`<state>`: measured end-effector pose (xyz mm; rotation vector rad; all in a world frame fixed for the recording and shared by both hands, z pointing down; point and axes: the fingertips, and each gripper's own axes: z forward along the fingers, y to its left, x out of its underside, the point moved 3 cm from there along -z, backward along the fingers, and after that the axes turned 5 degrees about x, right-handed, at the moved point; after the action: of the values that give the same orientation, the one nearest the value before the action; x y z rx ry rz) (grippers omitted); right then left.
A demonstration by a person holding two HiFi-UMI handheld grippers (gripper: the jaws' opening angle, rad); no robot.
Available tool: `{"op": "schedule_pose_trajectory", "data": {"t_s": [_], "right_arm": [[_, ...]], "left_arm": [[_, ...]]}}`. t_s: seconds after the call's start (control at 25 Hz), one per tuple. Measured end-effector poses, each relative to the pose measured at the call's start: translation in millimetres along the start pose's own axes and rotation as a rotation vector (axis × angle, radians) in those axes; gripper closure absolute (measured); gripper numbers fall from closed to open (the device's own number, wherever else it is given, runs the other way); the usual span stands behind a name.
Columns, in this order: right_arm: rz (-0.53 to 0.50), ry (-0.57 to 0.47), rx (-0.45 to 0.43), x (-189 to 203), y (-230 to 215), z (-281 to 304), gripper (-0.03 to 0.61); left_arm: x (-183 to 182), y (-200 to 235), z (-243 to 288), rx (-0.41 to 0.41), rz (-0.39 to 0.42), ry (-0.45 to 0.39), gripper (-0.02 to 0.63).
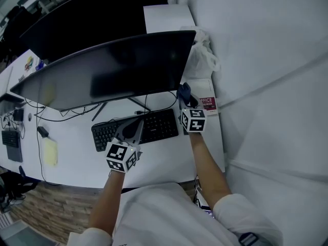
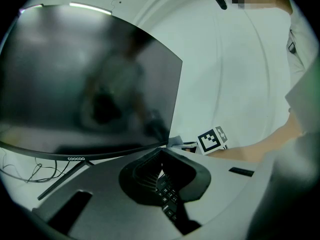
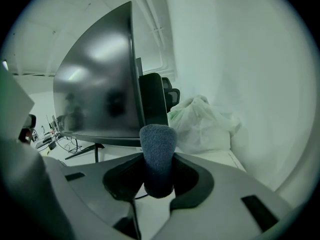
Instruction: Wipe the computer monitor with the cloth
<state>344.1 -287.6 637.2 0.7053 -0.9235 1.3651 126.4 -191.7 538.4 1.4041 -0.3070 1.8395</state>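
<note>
A wide curved black monitor (image 1: 113,73) stands on the white desk (image 1: 169,160), its screen dark. My right gripper (image 1: 183,94) is shut on a folded blue-grey cloth (image 3: 158,154), held near the monitor's lower right corner (image 3: 132,134) and a little short of the screen. In the right gripper view the cloth stands upright between the jaws. My left gripper (image 1: 134,127) hovers over the black keyboard (image 1: 154,127), jaws closed with nothing between them. The left gripper view shows the monitor (image 2: 85,84) above and keyboard keys (image 2: 167,196) below the jaws.
A white plastic bag (image 1: 201,55) lies right of the monitor, beside a red-and-white booklet (image 1: 207,104). Cables (image 1: 61,114) trail under the monitor's stand. A yellow note (image 1: 50,151) and a second keyboard (image 1: 11,140) lie at the left. A white wall (image 1: 266,76) bounds the right.
</note>
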Motion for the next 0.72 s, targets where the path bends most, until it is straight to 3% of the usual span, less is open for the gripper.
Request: {"op": "schedule_pose_trajectory", "data": {"t_s": [0.2,0.72], "right_arm": [[-0.057,-0.020,-0.039,-12.5,3.1,-6.8,0.445],[-0.084,-0.150,-0.100,-66.7,4.1,-29.3,0.445]], "left_arm": [[-6.0,-3.4,-2.9,0.000,0.017,-0.013,0.602],[-40.1,-15.3,-5.4,0.003,0.074,-0.058,0.602]]}}
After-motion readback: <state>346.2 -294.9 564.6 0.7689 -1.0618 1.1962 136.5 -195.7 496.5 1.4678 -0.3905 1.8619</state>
